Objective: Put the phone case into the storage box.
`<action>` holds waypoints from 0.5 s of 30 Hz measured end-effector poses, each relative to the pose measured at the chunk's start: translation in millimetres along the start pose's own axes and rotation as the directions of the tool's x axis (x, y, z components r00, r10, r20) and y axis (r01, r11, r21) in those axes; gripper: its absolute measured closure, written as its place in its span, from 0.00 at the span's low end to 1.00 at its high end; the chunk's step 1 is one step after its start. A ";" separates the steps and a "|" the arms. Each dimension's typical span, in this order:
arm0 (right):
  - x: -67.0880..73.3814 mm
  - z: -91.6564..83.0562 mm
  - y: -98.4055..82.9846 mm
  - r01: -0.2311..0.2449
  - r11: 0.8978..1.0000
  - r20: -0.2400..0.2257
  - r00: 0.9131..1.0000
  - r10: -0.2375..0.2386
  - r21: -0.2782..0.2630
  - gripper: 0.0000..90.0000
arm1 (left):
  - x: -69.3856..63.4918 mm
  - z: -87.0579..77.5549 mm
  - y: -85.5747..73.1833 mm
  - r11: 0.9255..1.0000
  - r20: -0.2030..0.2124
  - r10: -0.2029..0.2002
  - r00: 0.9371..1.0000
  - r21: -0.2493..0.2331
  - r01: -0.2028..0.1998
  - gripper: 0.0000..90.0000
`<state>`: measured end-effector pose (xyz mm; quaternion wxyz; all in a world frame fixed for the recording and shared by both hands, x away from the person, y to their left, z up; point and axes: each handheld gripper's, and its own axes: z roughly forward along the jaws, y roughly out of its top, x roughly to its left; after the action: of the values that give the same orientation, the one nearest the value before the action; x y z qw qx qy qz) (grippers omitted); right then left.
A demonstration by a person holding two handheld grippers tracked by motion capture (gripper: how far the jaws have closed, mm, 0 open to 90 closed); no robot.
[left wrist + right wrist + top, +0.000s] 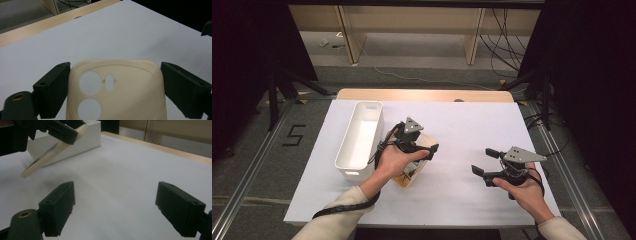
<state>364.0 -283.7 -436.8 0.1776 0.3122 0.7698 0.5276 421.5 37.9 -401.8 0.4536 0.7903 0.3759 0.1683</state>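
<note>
A cream phone case [130, 92] with round camera holes sits between the two black jaws of my left gripper [115, 82], and both pads press on its sides. In the high view my left gripper [418, 141] holds the case [404, 181] just right of the white bin. From the right gripper view the case [50, 155] hangs tilted above the table, its lower end close to the sheet. My right gripper [482, 161] rests at the right of the table, its jaws wide apart. Nothing lies between those jaws [115, 207].
A long white plastic bin [343, 167] stands lengthwise at the left of the white sheet [462, 125], seen also as the bin [85, 140] behind the case. The table's wooden far edge [422, 95] borders the sheet. Black stands flank the table.
</note>
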 end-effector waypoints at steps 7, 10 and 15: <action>-0.3 -0.1 -0.1 -0.001 1.000 0.000 1.000 0.001 -0.001 0.19 | 2.9 -3.1 2.5 1.000 -0.013 -0.002 1.000 -0.013 0.002 0.13; -0.2 -0.1 -0.1 -0.002 1.000 0.001 1.000 0.002 -0.003 0.19 | 3.8 -4.3 3.5 1.000 -0.016 -0.004 1.000 -0.019 0.003 0.13; -0.2 -0.1 -0.1 -0.002 1.000 0.001 1.000 0.002 -0.004 0.19 | 5.4 -6.1 4.9 1.000 -0.020 -0.008 1.000 -0.024 0.008 0.13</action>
<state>364.1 -283.9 -436.8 0.1782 0.3131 0.7682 0.5292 423.5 44.0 -394.9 0.4598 0.7816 0.3817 0.1789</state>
